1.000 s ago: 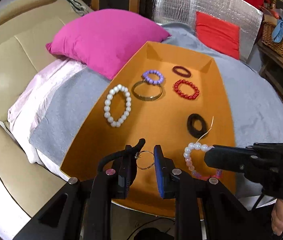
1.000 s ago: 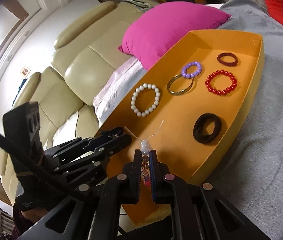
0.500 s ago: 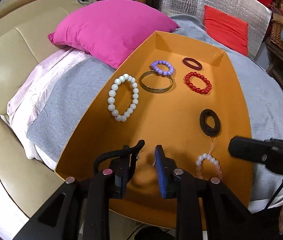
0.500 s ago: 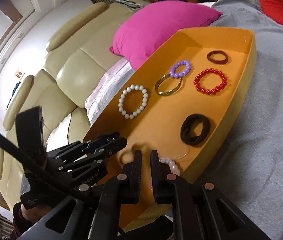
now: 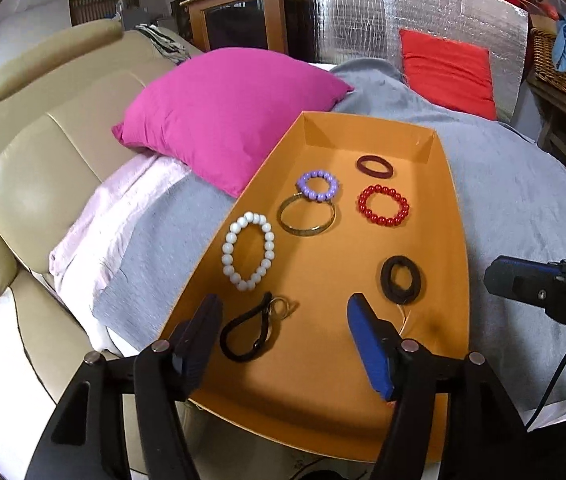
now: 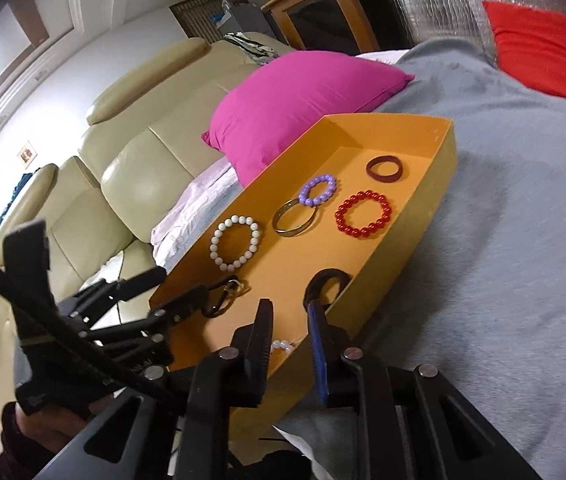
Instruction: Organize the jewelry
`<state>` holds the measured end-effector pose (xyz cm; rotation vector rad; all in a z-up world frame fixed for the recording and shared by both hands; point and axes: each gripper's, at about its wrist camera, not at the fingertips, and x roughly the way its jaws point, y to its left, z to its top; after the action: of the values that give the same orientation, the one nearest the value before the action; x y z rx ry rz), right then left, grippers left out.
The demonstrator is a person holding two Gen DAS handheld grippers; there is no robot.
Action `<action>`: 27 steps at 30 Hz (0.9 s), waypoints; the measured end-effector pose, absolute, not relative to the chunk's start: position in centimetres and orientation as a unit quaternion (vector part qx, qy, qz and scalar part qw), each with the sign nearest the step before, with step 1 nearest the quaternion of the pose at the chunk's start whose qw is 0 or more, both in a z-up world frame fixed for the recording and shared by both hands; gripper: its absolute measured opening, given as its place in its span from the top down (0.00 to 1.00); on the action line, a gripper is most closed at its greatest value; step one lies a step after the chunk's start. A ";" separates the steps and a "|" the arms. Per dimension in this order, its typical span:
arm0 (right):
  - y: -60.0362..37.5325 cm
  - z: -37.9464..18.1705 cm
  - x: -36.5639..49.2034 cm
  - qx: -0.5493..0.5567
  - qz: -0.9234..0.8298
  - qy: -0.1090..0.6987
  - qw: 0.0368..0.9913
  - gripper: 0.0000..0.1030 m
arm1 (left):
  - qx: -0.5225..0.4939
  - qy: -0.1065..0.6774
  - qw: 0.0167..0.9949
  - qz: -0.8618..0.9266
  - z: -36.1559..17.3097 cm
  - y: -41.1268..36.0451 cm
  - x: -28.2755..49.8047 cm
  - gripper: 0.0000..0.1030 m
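Between the spread jaws of the left tongs (image 5: 283, 320), on the floor of the shallow orange cardboard tray (image 5: 455, 248), a black elastic loop with a thin gold ring at its end (image 5: 249, 330) is seen lying free; the pads are not touching it, and the jaws have just been opening. Just beyond the left jaw a white beaded bracelet (image 5: 248, 255) is laid flat. Farther ahead a plain gold bangle (image 5: 307, 216) is found, with a lilac beaded bracelet (image 5: 318, 185) resting against its far edge. Ahead of the right jaw a dark fabric hair tie (image 5: 401, 279) is placed, beyond it a red beaded bracelet (image 5: 383, 210), and at the far end of the tray a maroon ring band (image 5: 375, 166).

The right tongs (image 6: 291, 340) are held over the near corner of the tray, their jaws parted by a narrow gap and clamped on nothing; they too have just been opening. A few pale beads of a pink-white bracelet (image 6: 283, 345) are glimpsed on the tray floor in that gap, the rest being hidden.

The tray is set on a grey blanket (image 5: 523, 200) over a bed. To the left of both tongs a magenta pillow (image 5: 227, 112) and a cream leather sofa (image 5: 43, 152) are seen.
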<state>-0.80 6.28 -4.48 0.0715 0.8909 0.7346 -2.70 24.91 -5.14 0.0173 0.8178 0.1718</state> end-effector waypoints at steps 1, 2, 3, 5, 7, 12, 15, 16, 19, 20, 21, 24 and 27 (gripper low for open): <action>6.1 -4.4 -0.9 0.032 0.347 0.420 0.838 0.81 | 0.009 0.396 0.914 0.085 -5.0 24.8 -2.8 0.36; 6.0 -4.3 -0.9 0.031 0.347 0.420 0.838 0.81 | 0.013 0.395 0.914 0.088 -4.9 24.7 -2.8 0.36; 5.8 -4.3 -1.0 0.031 0.347 0.420 0.838 0.81 | 0.016 0.394 0.914 0.089 -4.8 24.6 -2.9 0.36; 5.7 -4.2 -1.1 0.029 0.346 0.419 0.839 0.81 | 0.024 0.391 0.915 0.093 -4.6 24.3 -3.0 0.36; 5.6 -4.1 -1.1 0.027 0.345 0.418 0.840 0.81 | 0.033 0.388 0.916 0.098 -4.3 24.0 -3.2 0.36; 5.5 -4.0 -1.3 0.021 0.344 0.417 0.841 0.81 | 0.054 0.377 0.918 0.115 -3.1 23.1 -3.7 0.34; 5.3 -3.5 -1.6 0.015 0.342 0.411 0.845 0.79 | 0.060 0.367 0.920 0.127 -2.0 22.8 -4.0 0.30; 5.0 -3.2 -1.9 0.013 0.339 0.407 0.848 0.72 | 0.059 0.363 0.921 0.130 -1.5 22.7 -4.2 0.29; 4.2 -2.2 -2.5 0.007 0.325 0.390 0.862 0.50 | 0.053 0.346 0.926 0.141 0.0 22.5 -4.9 0.24; 3.8 -1.6 -2.9 0.003 0.319 0.376 0.870 0.50 | 0.050 0.342 0.927 0.146 0.6 22.4 -5.2 0.23; 3.5 -1.1 -3.2 -0.004 0.314 0.368 0.875 0.50 | 0.048 0.335 0.928 0.156 1.4 22.4 -5.6 0.22; 2.6 0.7 -4.2 -0.019 0.291 0.354 0.888 0.50 | 0.047 0.323 0.927 0.186 2.9 22.1 -6.6 0.18; 1.4 2.1 -5.4 -0.011 0.276 0.346 0.897 0.50 | 0.054 0.310 0.927 0.205 4.3 21.7 -7.6 0.15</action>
<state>-5.43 1.39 2.06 -0.0231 0.7161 0.5711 -7.63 21.70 4.33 0.1108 0.6360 0.4198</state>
